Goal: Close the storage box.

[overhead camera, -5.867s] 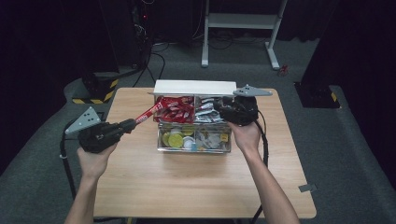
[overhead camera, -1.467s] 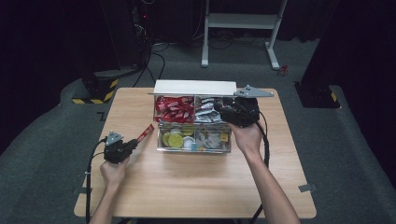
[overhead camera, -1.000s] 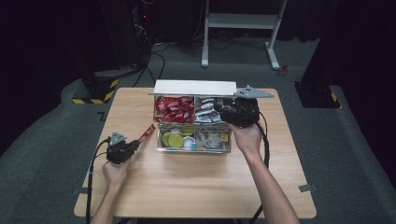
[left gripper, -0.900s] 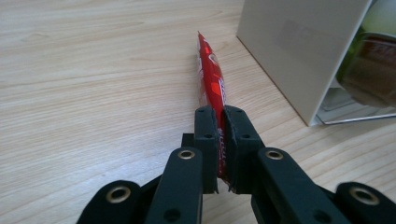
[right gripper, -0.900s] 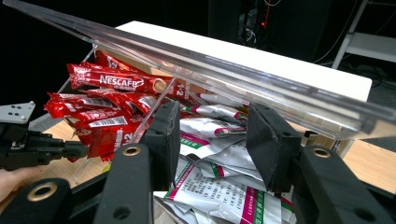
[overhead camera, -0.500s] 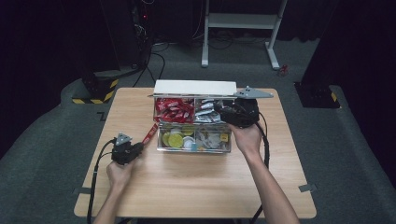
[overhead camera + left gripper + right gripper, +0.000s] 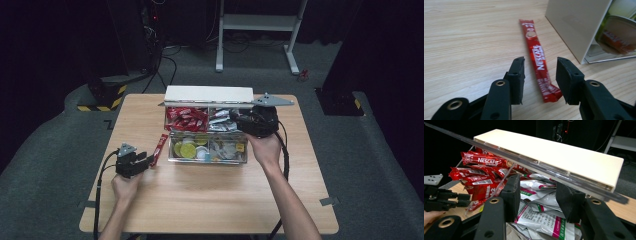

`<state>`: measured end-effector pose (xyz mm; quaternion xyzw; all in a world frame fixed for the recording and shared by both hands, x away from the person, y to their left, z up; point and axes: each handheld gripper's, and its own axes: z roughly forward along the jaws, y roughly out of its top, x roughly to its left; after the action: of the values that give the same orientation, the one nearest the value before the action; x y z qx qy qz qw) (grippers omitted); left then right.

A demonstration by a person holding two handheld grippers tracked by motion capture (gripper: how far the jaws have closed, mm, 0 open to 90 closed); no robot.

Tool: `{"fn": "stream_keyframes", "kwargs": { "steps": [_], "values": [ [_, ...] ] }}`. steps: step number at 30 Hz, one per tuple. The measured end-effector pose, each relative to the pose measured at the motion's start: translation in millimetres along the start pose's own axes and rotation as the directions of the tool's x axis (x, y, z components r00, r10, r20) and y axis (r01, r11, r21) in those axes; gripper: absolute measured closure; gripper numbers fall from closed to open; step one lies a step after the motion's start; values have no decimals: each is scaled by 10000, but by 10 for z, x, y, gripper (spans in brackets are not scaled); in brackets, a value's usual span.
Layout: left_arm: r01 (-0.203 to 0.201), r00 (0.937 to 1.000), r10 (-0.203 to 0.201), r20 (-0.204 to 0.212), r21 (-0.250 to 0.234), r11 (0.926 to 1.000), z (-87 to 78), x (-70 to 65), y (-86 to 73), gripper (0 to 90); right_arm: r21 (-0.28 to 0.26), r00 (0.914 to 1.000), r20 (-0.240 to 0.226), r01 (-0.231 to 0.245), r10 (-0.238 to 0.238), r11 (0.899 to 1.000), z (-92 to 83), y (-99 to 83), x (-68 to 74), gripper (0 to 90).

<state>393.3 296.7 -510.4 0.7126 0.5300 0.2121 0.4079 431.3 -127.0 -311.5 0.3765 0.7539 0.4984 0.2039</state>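
On the wooden table [image 7: 210, 200], just left of the clear compartment box [image 7: 208, 150], lies the red Nescafé stick sachet [image 7: 537, 58]; left gripper [image 7: 540, 75] jaws have just been opening, sachet between them, released; we back off straight; right gripper [image 7: 537, 197] is clamped on the box's rear wall.

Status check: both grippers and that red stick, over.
Left gripper jaws just opened, red stick sachet flat on table between them. Right gripper at the organiser box. Nothing blocking.

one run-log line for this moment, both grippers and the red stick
left gripper: open, jaws just opened | red stick: flat on table, beside box | right gripper: at box's raised lid, grip unclear
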Motion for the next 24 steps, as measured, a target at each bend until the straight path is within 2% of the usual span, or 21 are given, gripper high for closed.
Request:
{"fn": "stream_keyframes", "kwargs": {
  "steps": [4, 9, 14, 24],
  "values": [
    [269, 9995, -270, -181, -19, 9996, -59, 83, -43, 556, -72, 10000, -26, -51, 51, 10000, -17, -23, -7, 547],
    [289, 9988, -294, -405, -117, 9995, -143, 138, -64, 552, 21, 9999, -25, -106, 106, 9999, -34, -32, -15, 544],
    [601, 9966, -605, -565, -88, 9982, -155, 209, -113, 539, -55, 10000, -22, -95, 95, 9999, -51, -52, -24, 544],
    [511, 9940, -498, -977, 111, 9986, -139, 245, -174, 519, -60, 10000, -56, -63, 63, 10000, -96, -62, -14, 540]
  ]
}}
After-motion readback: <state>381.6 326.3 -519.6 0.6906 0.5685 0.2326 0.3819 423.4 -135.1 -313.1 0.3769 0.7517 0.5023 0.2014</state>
